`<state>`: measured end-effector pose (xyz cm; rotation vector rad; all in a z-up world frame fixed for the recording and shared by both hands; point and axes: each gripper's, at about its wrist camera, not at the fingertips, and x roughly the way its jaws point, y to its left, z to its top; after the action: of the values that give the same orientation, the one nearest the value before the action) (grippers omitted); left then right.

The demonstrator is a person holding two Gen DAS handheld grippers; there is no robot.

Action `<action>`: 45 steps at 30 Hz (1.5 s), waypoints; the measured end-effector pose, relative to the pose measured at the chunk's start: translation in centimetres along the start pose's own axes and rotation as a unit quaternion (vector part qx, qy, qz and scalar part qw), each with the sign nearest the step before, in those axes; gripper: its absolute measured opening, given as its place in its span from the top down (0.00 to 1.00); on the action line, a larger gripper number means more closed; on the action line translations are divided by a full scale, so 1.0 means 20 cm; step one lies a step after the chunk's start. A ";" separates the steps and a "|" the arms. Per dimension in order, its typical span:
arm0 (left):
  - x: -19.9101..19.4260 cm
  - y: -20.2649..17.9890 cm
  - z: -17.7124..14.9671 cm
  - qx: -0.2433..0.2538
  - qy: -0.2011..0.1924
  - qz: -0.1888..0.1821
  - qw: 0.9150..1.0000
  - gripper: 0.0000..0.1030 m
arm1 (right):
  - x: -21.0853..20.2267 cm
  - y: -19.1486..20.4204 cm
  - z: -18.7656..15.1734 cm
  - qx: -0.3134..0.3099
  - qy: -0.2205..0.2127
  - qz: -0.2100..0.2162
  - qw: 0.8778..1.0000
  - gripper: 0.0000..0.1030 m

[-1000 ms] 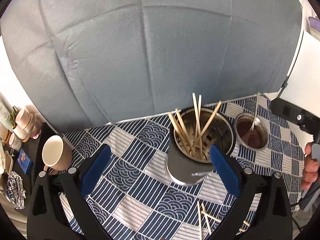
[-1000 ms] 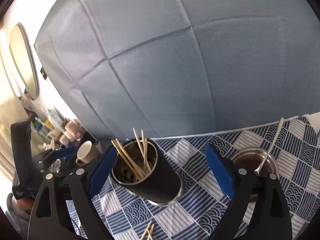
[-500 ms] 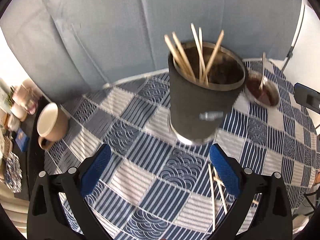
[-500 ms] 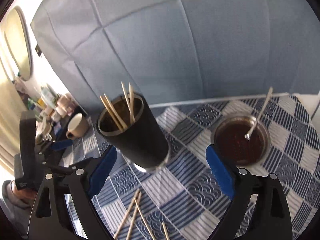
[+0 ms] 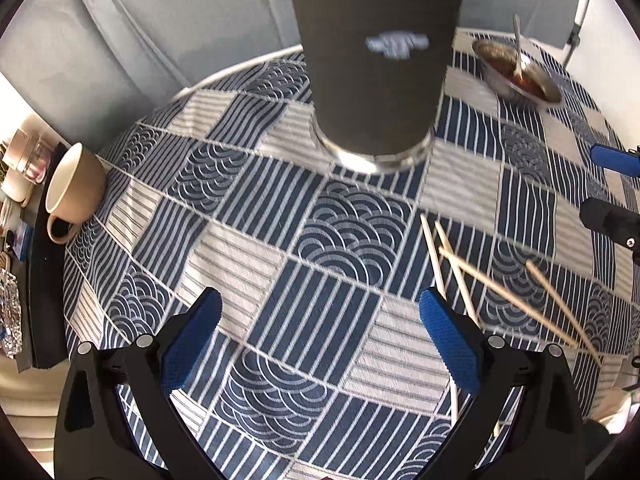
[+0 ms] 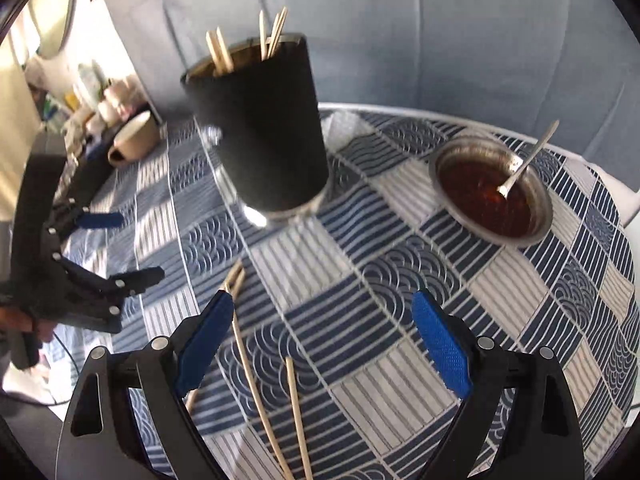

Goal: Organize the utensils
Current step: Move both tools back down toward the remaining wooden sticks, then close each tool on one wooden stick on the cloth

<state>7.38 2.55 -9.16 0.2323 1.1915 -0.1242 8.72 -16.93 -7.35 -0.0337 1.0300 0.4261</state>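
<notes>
Right hand-held gripper (image 6: 320,344) wide open, empty, above loose chopsticks (image 6: 256,380) low in frame; left hand-held gripper (image 5: 320,336) likewise. Risk: thin sticks roll/slip from pads, or a swing knocks the tall holder (image 6: 264,132) w/ sauce bowl (image 6: 492,196) nearby.

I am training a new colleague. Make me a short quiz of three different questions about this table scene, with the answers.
1. True or false: both pairs of jaws hold a chopstick.
2. Which dish has the metal spoon in it?
   A. the beige ceramic mug
   B. the small steel bowl of dark sauce
3. Fill in: loose wooden chopsticks lie on the ____.

Key: 1 false, both are open and empty. 2 B. 3 blue patterned tablecloth.
</notes>
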 end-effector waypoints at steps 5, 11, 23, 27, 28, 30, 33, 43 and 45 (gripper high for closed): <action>0.04 -0.07 -0.08 0.018 0.009 0.005 1.000 0.06 | 0.06 0.02 -0.11 -0.016 0.036 0.001 0.999 0.16; 0.09 -0.14 -0.12 0.033 0.027 0.005 0.999 0.06 | 0.12 0.04 -0.20 -0.034 0.073 -0.007 0.997 0.16; 0.15 -0.20 -0.14 0.038 0.049 -0.004 0.998 0.06 | 0.14 0.01 -0.29 -0.025 0.106 -0.018 0.994 0.17; 0.17 -0.22 -0.14 0.041 0.054 -0.006 0.998 0.06 | 0.17 0.01 -0.30 -0.025 0.128 -0.034 0.991 0.17; 0.18 -0.22 -0.13 0.043 0.055 -0.004 0.998 0.06 | 0.18 0.01 -0.30 -0.027 0.133 -0.039 0.990 0.17; 0.21 -0.21 -0.12 0.042 0.059 -0.008 0.997 0.06 | 0.20 0.02 -0.30 -0.035 0.146 -0.051 0.987 0.17; 0.23 -0.19 -0.11 0.031 0.069 -0.010 0.997 0.05 | 0.23 0.03 -0.31 -0.042 0.160 -0.060 0.984 0.17; 0.29 -0.08 -0.10 -0.012 0.087 -0.052 0.995 0.04 | 0.28 0.01 -0.28 -0.033 0.185 -0.055 0.981 0.17; 0.29 -0.08 -0.09 -0.011 0.093 -0.053 0.994 0.04 | 0.29 0.01 -0.25 -0.035 0.191 -0.054 0.979 0.20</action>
<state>7.55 1.59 -15.45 0.1636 1.3899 -0.1842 7.13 -16.01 -14.86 -0.2428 1.3845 0.3634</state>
